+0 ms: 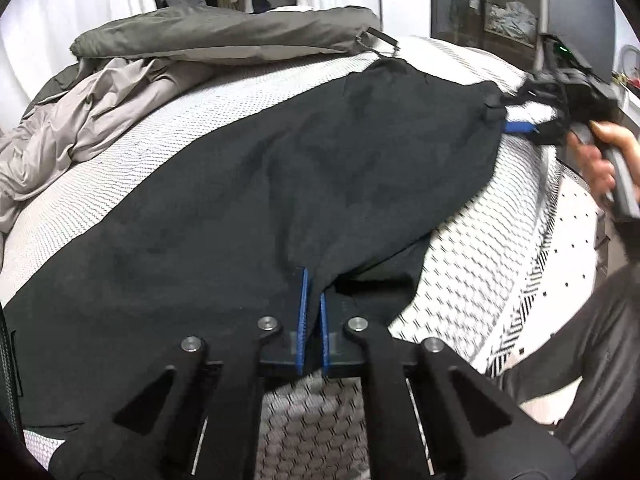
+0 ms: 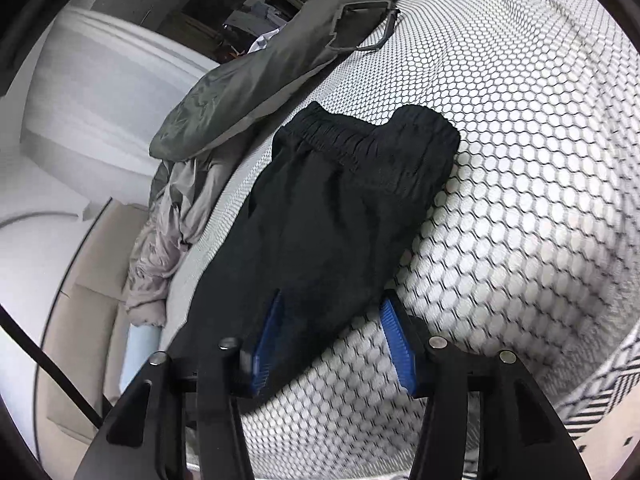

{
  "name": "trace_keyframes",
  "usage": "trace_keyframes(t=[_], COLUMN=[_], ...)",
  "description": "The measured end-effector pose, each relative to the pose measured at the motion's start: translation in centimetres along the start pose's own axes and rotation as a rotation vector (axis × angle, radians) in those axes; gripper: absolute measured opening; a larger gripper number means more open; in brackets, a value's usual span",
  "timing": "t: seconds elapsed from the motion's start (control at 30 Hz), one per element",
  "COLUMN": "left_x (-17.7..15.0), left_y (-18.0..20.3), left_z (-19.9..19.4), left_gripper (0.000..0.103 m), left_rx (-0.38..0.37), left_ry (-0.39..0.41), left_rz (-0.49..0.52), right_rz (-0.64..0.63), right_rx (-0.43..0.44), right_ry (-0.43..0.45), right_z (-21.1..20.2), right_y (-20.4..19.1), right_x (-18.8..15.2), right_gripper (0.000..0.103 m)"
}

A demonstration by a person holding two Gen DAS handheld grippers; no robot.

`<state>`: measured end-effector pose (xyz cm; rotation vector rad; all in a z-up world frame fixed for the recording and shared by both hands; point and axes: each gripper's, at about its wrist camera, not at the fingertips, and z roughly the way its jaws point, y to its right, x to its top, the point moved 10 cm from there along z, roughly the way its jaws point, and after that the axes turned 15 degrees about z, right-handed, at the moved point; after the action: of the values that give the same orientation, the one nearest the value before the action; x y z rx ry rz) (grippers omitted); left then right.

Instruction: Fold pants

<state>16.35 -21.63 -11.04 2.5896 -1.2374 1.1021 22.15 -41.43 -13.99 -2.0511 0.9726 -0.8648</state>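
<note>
Here the black pants [image 1: 280, 184] lie flat across the honeycomb-patterned mattress [image 2: 520, 160], running lengthwise from one gripper to the other. The left gripper [image 1: 312, 300] has its blue pads pressed together on the hem end of the cloth, just ahead of its fingertips. The right gripper [image 2: 332, 336] stands with its jaws wide apart, straddling the near end of the pants, and the elastic waistband [image 2: 344, 140] sits well ahead of it (in the left wrist view this gripper shows only as a blur at the far end, so the right wrist view is the one to trust). Beyond the waistband, further still from the right fingers, lie a grey pillow [image 2: 256, 80] and rumpled bedding [image 2: 168, 216]. The likely trouble: if the right jaws shut on one layer only, the lower layer will sag and the fold go crooked; and a pull by the left alone could drag the cloth askew
</note>
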Motion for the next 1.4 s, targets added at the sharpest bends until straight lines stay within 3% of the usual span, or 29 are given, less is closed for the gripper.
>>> trace_keyframes(t=[0.07,0.13,0.17,0.27,0.33,0.37,0.4,0.43,0.47,0.53,0.67,0.7,0.73,0.87,0.93,1.0,1.03,1.1,1.2,1.3,1.33,1.4], left_x=[-0.5,-1.2,-1.7,-1.7,-1.6,-1.4,-1.2,-0.9,-0.6,0.0,-0.8,-1.2,-1.6,-1.9,-2.2,-2.5,-2.7,-2.9,-3.2,-4.6,-5.1,-5.8], left_y=[0.6,1.2,1.4,1.5,1.0,0.7,0.1,-0.6,-1.2,-2.4,-5.2,-5.4,-5.8,-6.1,-6.0,-6.2,-6.3,-6.7,-8.3,-10.4,-11.2,-12.4], left_z=[-0.4,0.0,0.4,0.4,-0.4,-0.9,-1.5,-2.1,-2.4,-2.5,0.7,1.5,2.4,3.1,3.0,2.8,2.5,2.0,1.2,1.5,1.7,1.8], left_gripper=[0.003,0.003,0.004,0.013,0.031,0.049,0.067,0.073,0.08,0.081,0.081,0.081,0.081,0.081,0.082,0.082,0.082,0.082,0.082,0.082,0.082,0.082], left_rx=[-0.018,-0.02,-0.011,0.013,-0.012,-0.029,-0.047,-0.054,-0.059,-0.091,-0.047,-0.043,-0.034,0.002,-0.001,0.008,0.011,0.017,0.056,0.098,0.114,0.124], left_ry=[-0.011,-0.043,-0.062,-0.063,-0.049,-0.034,-0.013,0.016,0.036,0.067,-0.012,-0.036,-0.065,-0.091,-0.096,-0.102,-0.1,-0.098,-0.086,-0.114,-0.126,-0.132], left_rz=[0.031,0.066,0.079,0.099,0.074,0.052,0.019,-0.019,-0.051,-0.135,-0.314,-0.331,-0.348,-0.33,-0.327,-0.316,-0.317,-0.323,-0.341,-0.387,-0.403,-0.432], right_rz=[0.014,0.014,0.007,0.004,0.016,0.049,0.075,0.102,0.123,0.141,0.164,0.154,0.137,0.06,-0.008,0.012,0.026,0.031,-0.043,-0.143,-0.17,-0.246], right_rx=[0.008,-0.002,-0.013,-0.049,-0.054,-0.02,0.007,0.026,0.038,0.052,0.055,0.035,0.005,0.076,0.009,-0.167,-0.187,-0.136,-0.132,-0.107,-0.118,-0.138], right_ry=[0.016,0.051,0.069,0.084,0.074,0.062,0.066,0.081,0.107,0.134,0.099,0.111,0.131,0.208,0.242,0.172,0.133,0.132,0.274,0.297,0.272,0.202], right_z=[0.4,0.4,0.3,0.1,0.0,-0.3,-0.8,-1.3,-1.8,-2.0,0.7,1.0,0.9,-2.4,-3.4,-1.5,-0.8,-1.6,-5.6,-6.9,-6.3,-4.4], right_y=[-0.3,-0.4,-0.4,0.1,0.3,0.4,0.6,0.8,1.1,1.1,1.0,1.1,1.2,-1.2,-1.1,2.5,3.3,2.9,0.9,-1.8,-2.6,-4.2], right_x=[0.7,1.5,1.7,1.6,1.8,2.1,2.3,2.8,3.4,4.4,5.9,6.1,6.3,6.2,5.7,5.0,4.8,5.1,6.3,7.7,8.3,9.1], right_gripper=[0.037,0.007,0.004,0.004,0.011,0.013,0.02,0.037,0.046,0.052,0.051,0.037,0.017,0.011,0.011,0.016,0.016,0.022,0.054,0.059,0.064,0.065])
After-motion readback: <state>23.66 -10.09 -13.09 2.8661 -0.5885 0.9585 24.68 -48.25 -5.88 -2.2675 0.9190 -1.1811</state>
